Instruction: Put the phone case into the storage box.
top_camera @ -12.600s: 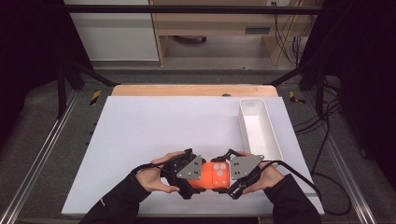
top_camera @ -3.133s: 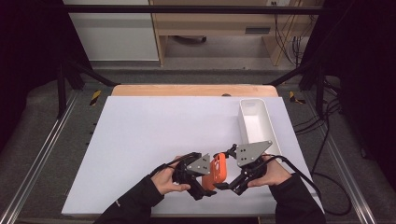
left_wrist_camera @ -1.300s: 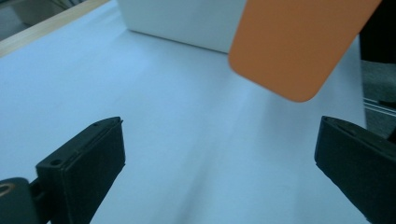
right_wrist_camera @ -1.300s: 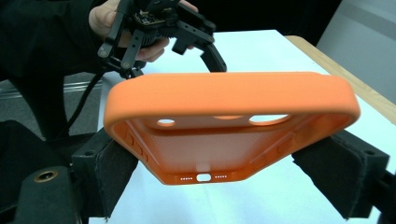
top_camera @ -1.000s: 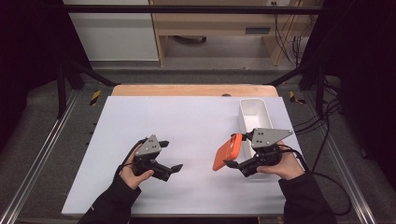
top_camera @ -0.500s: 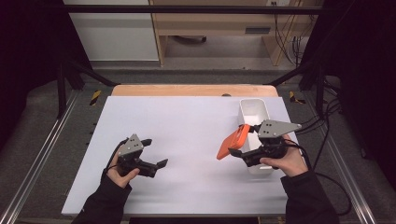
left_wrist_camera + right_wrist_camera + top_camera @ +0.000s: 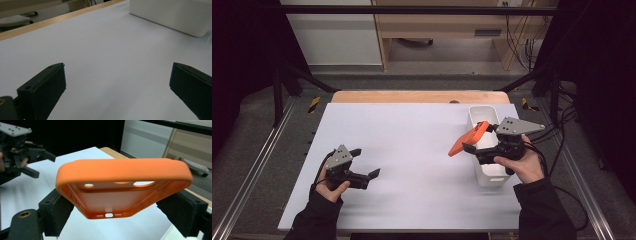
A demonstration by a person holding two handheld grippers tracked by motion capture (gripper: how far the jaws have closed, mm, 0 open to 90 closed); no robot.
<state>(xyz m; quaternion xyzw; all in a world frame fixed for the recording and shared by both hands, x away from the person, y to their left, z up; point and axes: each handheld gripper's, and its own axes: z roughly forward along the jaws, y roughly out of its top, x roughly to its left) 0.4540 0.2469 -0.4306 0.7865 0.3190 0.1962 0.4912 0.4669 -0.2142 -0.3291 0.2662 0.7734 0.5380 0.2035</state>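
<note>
Fingers of the right gripper [image 7: 469,143] clamped on an orange phone case [image 7: 468,138], one pad pressed to each long side, seen up close in the right gripper view [image 7: 120,220]. Case [image 7: 122,187] held off the white worktop [image 7: 412,145], tilted, beside the near end of the white bin [image 7: 489,172] at the worktop's right. Hollow inside of the case turned toward the camera in the right gripper view, with camera cut-outs and a small port slot visible; from the high view just a slanted orange strip. Left gripper [image 7: 367,172] well apart at the worktop's left, also visible far off in the right gripper view [image 7: 41,162]. Fingers [image 7: 42,92] of that one spread wide with bare worktop [image 7: 112,65] between them, nothing held or touched. Bin wall [image 7: 172,15] at the top right of the left gripper view.
</note>
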